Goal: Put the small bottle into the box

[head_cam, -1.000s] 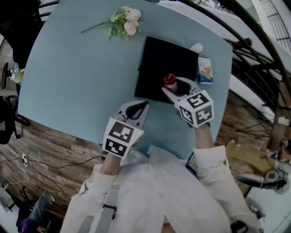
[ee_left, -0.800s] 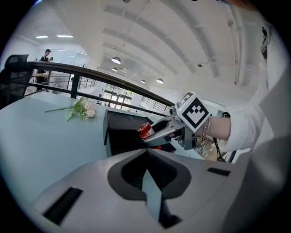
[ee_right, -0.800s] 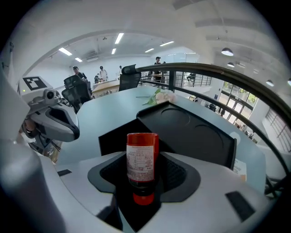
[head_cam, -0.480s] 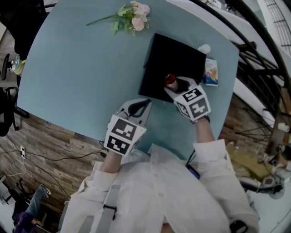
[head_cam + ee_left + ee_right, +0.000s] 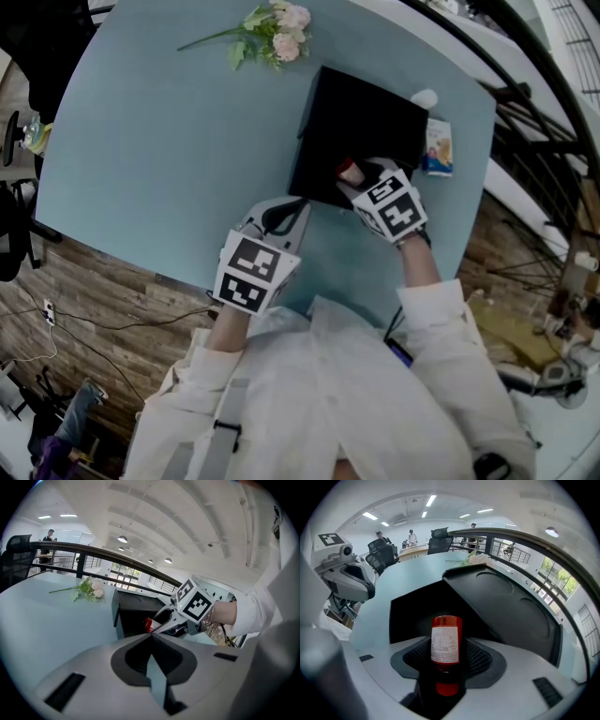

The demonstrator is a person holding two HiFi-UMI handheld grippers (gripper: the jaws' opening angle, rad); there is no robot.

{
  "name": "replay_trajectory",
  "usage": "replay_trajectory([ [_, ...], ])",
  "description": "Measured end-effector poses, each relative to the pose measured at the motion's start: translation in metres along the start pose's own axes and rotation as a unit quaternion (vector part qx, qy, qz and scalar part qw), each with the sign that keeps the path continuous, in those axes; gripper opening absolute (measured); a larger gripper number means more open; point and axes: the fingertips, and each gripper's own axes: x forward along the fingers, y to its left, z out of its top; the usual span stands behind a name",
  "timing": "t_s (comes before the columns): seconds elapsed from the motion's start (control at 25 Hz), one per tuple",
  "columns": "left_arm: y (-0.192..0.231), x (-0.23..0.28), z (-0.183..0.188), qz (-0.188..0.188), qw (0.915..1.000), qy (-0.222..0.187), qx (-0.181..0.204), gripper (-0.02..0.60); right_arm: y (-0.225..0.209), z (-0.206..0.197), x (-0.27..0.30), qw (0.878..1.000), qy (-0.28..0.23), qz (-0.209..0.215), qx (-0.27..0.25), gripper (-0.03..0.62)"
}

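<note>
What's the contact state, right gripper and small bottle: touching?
Touching. The right gripper view shows the right gripper closed on both sides of the small bottle, with no gap.

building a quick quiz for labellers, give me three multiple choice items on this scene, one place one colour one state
1. Where does the flower bunch lie? A) on the table, farther away than the box B) inside the box C) hanging off the table's edge
2. What colour is the small bottle? A) green B) red C) blue
3. How is the left gripper? A) open B) shut on the bottle C) shut and empty
Answers: 1 A, it lies flat past the box; 2 B, red body with a pale label; 3 C, its jaws meet with nothing between.
</note>
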Motion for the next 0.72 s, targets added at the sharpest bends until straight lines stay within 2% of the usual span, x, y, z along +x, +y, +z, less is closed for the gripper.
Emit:
replay_trajectory([
  [0.36,0.008,-0.004,-0.001,0.005,1.0,0.004,0.003,0.002,0.008,-0.001,0.001,1.0,0.001,0.001,0.004,0.209],
  [0.6,0.007,-0.005,-0.001,-0.006,0.9995,0.014,0.027,0.002,0.011,-0.002,-0.01,1.0,-0.008,-0.016,-0.001,0.209],
  [0.72,0.006,-0.008,0.002,-0.006,0.9994,0.014,0.031,0.002,0.014,0.0,-0.025,0.999,-0.027,-0.02,0.02,0.209],
])
